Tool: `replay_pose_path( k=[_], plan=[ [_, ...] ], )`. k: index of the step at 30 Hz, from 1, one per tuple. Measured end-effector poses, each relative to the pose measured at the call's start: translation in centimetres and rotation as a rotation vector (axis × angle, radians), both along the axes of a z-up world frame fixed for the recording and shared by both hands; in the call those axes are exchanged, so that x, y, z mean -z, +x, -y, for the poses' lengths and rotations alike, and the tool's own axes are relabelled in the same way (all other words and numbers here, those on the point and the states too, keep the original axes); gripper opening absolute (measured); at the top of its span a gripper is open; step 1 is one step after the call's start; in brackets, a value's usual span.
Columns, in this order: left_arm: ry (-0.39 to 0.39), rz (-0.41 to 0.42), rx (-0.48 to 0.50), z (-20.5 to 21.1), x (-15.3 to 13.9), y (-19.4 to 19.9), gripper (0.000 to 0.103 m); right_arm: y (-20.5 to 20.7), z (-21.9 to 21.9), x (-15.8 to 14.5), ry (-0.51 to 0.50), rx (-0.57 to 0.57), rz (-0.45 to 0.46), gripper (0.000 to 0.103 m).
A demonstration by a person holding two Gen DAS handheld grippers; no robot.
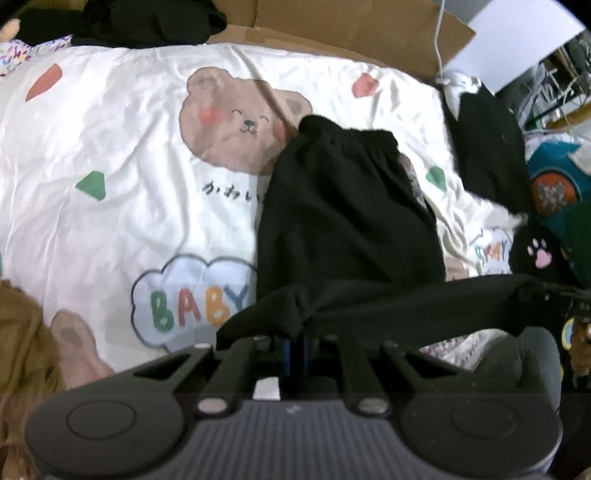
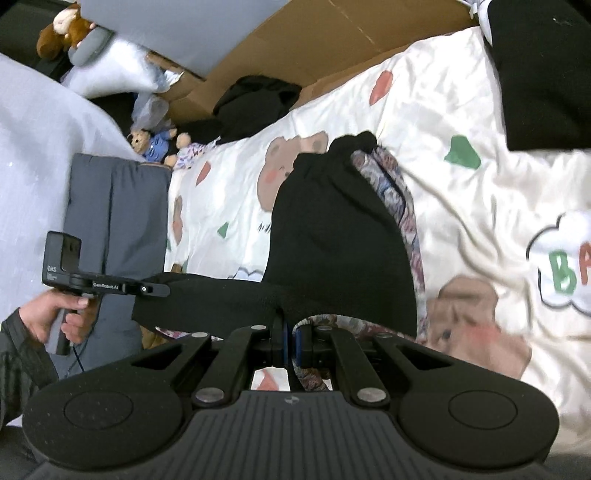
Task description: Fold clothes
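Note:
A black garment (image 1: 351, 214) with a patterned lining (image 2: 402, 206) lies on the white bear-print bed sheet (image 1: 110, 147). Its near edge is lifted and stretched in a band between my two grippers. My left gripper (image 1: 295, 343) is shut on the left end of that band. In the right wrist view the same left gripper (image 2: 147, 290) shows from the side, held by a person's hand (image 2: 62, 314). My right gripper (image 2: 290, 343) is shut on the band's other end, black cloth and patterned lining pinched together. The black garment (image 2: 332, 229) runs away from both grippers up the sheet (image 2: 461, 192).
Another black garment (image 1: 487, 147) lies at the sheet's far right, also seen as a black garment (image 2: 546, 74). Cardboard (image 1: 332, 26) lines the bed's far side, with a black clothing pile (image 2: 258, 99). A brown garment (image 1: 22, 332), grey cushion (image 2: 114, 214) and plush toys (image 2: 155, 144) sit nearby.

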State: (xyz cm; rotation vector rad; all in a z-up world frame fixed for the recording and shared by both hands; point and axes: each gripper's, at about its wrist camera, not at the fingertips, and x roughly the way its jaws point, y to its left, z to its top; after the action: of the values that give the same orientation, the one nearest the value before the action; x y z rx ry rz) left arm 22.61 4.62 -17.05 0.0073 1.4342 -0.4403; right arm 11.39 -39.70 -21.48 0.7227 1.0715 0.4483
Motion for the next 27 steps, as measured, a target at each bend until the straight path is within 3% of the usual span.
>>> replay_pose_path(
  k=[16, 27],
  plan=[
    [-0.064, -0.039, -0.007, 0.4, 6.8, 8.0, 0.007, 5.9, 0.3, 5.0, -0.047, 0.092, -0.084, 0.004],
    [-0.125, -0.030, -0.058, -0.5, 11.2, 10.3, 0.007, 9.5, 0.5, 8.0, -0.081, 0.083, -0.129, 0.004]
  ],
)
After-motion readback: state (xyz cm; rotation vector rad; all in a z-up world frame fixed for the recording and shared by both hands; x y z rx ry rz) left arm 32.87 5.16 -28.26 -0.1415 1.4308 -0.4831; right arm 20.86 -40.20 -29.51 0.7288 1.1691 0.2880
